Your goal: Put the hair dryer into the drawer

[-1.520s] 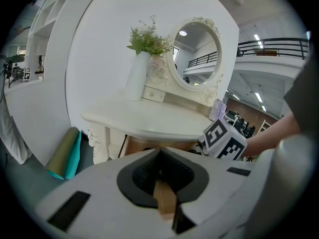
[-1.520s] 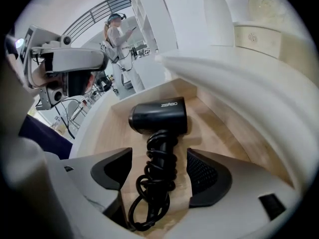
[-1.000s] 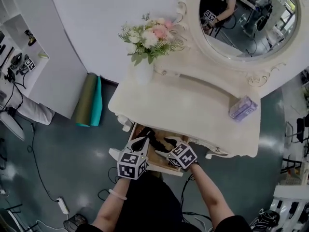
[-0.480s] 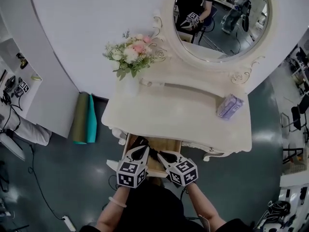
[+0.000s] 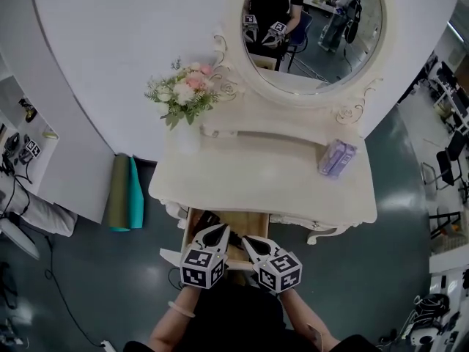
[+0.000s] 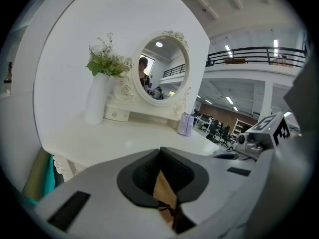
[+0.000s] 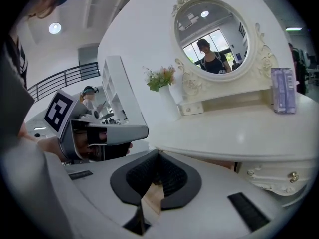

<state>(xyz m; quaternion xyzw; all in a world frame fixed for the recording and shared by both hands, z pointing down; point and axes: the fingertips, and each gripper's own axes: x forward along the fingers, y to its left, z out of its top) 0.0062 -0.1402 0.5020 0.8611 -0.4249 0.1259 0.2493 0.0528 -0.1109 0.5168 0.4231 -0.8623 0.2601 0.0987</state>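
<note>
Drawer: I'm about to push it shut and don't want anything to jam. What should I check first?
1. The hair dryer lies inside the open drawer: ok.
2. The cord is fully inside the drawer: cannot tell, the grippers cover the front part.
3. The left gripper is shut with nothing held: ok.
4. The right gripper jaws have just closed with nothing between them: ok.
</note>
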